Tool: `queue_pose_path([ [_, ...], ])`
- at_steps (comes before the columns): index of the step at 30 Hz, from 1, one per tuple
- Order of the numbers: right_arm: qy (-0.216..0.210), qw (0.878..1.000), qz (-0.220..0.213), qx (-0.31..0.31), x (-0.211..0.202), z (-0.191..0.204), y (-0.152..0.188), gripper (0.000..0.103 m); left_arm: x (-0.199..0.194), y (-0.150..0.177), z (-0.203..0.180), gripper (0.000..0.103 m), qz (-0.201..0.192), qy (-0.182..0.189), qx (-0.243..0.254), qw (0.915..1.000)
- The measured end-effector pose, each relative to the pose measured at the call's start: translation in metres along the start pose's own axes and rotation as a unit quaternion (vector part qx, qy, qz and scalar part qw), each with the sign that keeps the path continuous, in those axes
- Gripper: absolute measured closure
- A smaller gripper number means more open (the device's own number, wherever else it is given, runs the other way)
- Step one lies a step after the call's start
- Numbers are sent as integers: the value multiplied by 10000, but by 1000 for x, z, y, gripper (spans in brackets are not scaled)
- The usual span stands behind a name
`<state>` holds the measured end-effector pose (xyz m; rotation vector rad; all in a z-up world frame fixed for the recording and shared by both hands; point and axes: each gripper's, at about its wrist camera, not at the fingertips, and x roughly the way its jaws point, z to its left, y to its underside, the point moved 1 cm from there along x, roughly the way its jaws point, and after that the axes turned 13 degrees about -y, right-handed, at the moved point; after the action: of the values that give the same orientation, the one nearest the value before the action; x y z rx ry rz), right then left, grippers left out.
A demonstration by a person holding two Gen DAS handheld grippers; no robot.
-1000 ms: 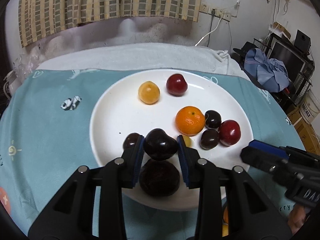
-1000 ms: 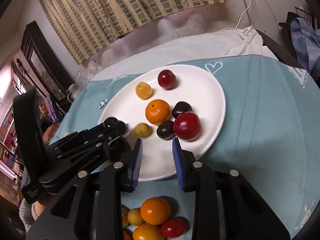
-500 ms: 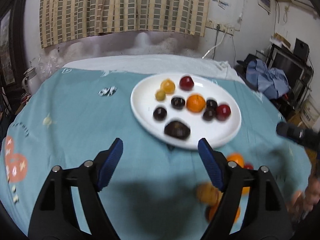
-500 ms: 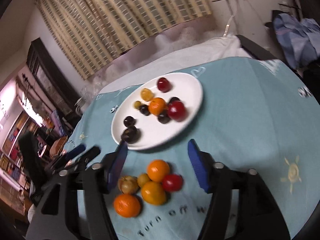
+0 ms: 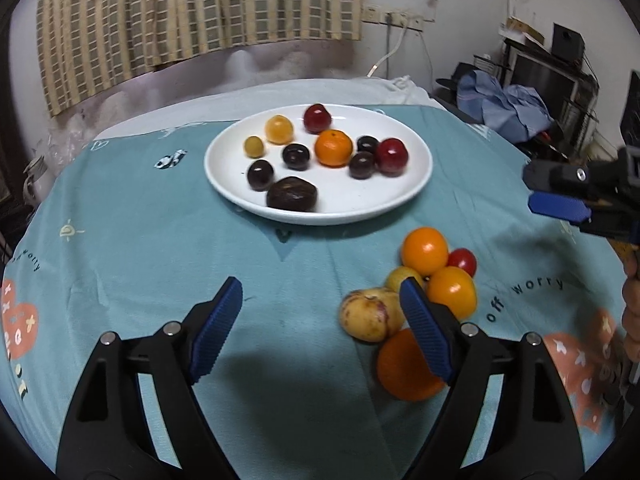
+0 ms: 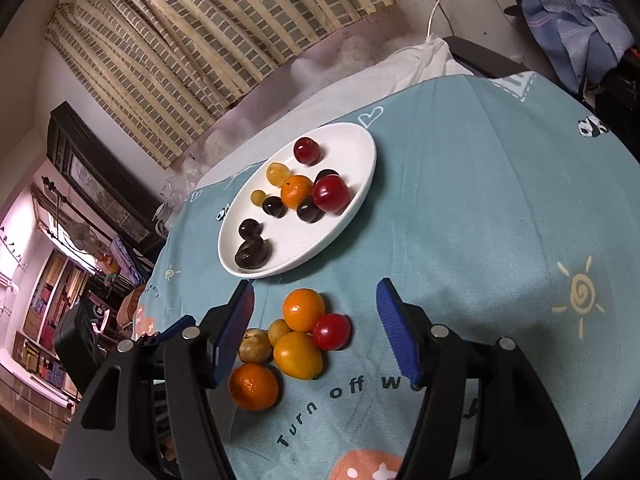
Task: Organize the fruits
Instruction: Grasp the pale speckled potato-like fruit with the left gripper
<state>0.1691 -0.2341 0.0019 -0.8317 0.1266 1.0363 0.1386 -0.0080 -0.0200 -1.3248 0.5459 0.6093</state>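
Observation:
A white plate [image 5: 224, 184] on the teal cloth holds a mandarin [image 5: 333, 147], two red plums, several dark plums, two yellow fruits and a wrinkled dark fruit [image 5: 292, 194]. In front of it, a loose pile [image 5: 425, 251] of oranges, a red tomato [image 5: 462, 261] and a speckled tan fruit [image 5: 370, 314] lies on the cloth. My left gripper [image 5: 320, 300] hangs over bare cloth left of the pile, jaws opening, nothing between them. My right gripper [image 6: 316, 296] stands open above the pile [image 6: 304, 309], its pads touching no fruit. The plate [image 6: 296, 240] lies beyond it.
The round table's teal cloth [image 5: 140, 240] drops away at the edges. White bedding [image 5: 280, 88] and a checked curtain are behind it. A chair with blue clothes [image 5: 508, 100] stands at the right. A person's hand [image 5: 632, 280] holds the right gripper [image 5: 560, 200].
My left gripper let go of a dark plum on the plate, opened and drew back toward me. My right gripper also opened and pulled back, now over the loose pile.

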Motion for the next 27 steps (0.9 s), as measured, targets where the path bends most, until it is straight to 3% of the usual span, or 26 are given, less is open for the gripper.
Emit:
queue_pose_path([
  [4,-4,10000,46,49,1,-2,1,39,10,2,-6,19,136,-68,142,9998],
  [9,17,10000,78,21,1,-2,3,39,14,1,3,8,113,-180,129,9997],
  [13,18,10000,58,72,1,-3,2,39,14,-3,40,9,144,-659,-341,9971],
  [18,4,10000,40,53,0,-2,1,39,7,-6,62,9,55,-637,-650,9958],
  [27,39,10000,65,52,0,-1,1,39,8,1,7,10,-172,-724,308,9968],
])
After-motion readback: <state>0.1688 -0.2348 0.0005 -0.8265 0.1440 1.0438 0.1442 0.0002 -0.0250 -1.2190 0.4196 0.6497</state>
